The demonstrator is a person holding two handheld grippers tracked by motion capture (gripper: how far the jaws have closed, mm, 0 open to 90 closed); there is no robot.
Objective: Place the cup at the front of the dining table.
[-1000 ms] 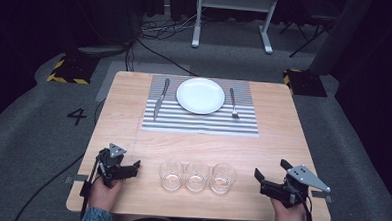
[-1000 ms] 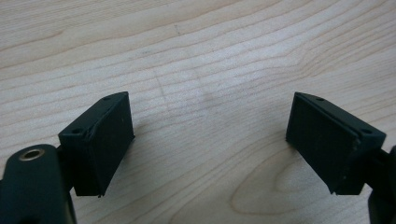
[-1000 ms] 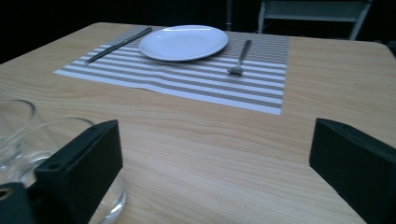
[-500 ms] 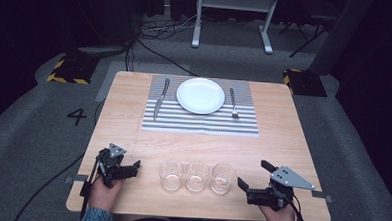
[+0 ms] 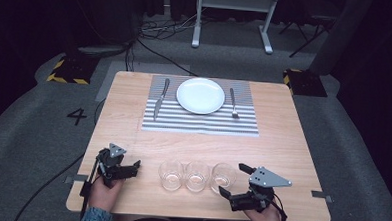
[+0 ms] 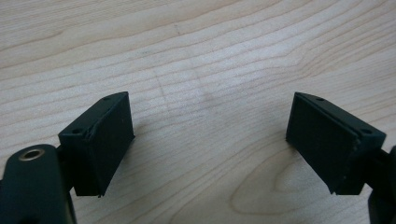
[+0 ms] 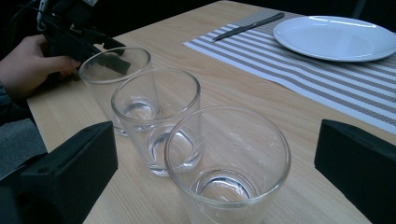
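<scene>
Glasses (image 7: 227, 158) stand in a touching row near the tabletop's (image 5: 292, 150) front edge: rigid, slick, breakable (take the rightmost mid-wall). Right gripper (image 5: 241, 182) jaws wide, facing it; left gripper (image 5: 127, 166) wide, empty.

High view overhead, gripper views close — sharing glasses (image 5: 197, 176).

Wood, glass, glazed white and woven stripes

The table (image 5: 282, 144) is pale matt wood grain; three glasses (image 7: 159, 116) are clear and shiny; the plate (image 5: 200, 95) is glossy white; the placemat (image 5: 203, 122) looks woven; jaw pads look matt black.
</scene>
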